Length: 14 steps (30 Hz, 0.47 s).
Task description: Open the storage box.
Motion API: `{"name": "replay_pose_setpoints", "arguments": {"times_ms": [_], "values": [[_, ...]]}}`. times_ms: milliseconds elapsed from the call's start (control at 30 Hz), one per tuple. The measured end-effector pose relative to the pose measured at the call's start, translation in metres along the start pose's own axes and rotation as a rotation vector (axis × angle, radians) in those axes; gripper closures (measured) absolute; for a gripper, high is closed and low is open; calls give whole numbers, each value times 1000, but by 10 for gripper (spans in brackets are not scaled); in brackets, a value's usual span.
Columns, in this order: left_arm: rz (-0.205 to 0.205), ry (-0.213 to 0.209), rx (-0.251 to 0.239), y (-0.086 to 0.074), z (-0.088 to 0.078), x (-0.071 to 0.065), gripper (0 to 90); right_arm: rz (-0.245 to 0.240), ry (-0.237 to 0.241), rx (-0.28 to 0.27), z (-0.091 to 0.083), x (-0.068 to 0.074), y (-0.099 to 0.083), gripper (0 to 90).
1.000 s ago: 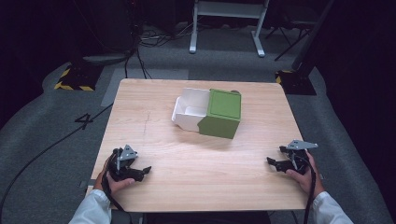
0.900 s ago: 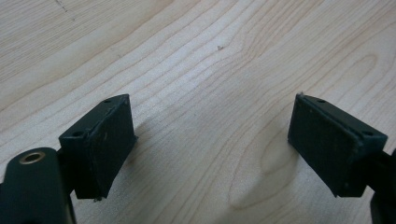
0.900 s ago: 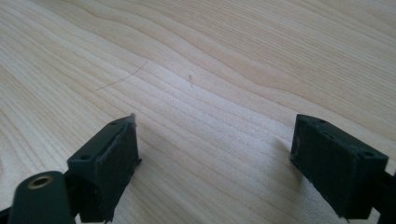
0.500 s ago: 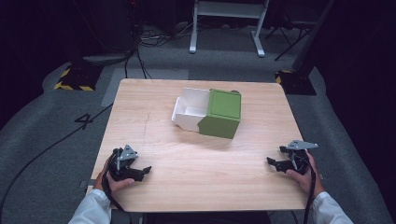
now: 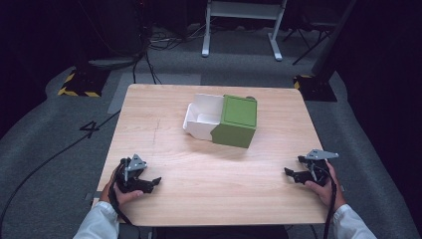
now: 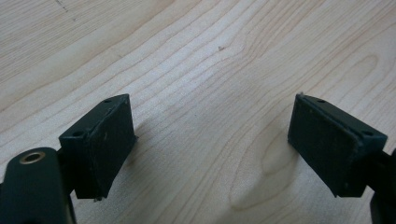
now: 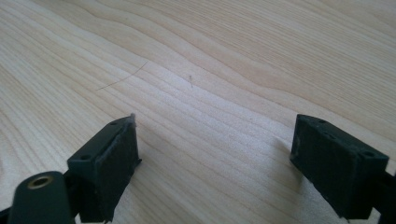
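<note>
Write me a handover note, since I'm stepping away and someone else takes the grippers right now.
Left gripper: open, empty, resting at the near left part of the table; its own view shows bare wood between the jaws.
Right gripper: open, empty, at the near right edge.
The green box sits at the far middle of the table, with its white inner tray sticking out on the left side.
Done: nothing visible; neither gripper touches the box.
Left: likely reach forward with both grippers and handle the box and tray.

Grey carpet (image 5: 59,149), black cables (image 5: 149,55), white frame legs (image 5: 239,30) behind the table (image 5: 164,124)
</note>
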<state>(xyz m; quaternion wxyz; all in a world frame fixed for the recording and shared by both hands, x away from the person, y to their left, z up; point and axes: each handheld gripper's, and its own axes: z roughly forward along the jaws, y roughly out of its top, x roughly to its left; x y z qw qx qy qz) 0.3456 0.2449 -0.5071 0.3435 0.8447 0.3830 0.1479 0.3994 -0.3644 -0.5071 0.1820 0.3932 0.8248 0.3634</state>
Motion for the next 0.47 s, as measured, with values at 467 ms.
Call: {"name": "replay_pose_setpoints", "arguments": {"times_ms": [467], "values": [[1,1,-1,0,0,0,148,0,2,0,0,0,0,150]]}}
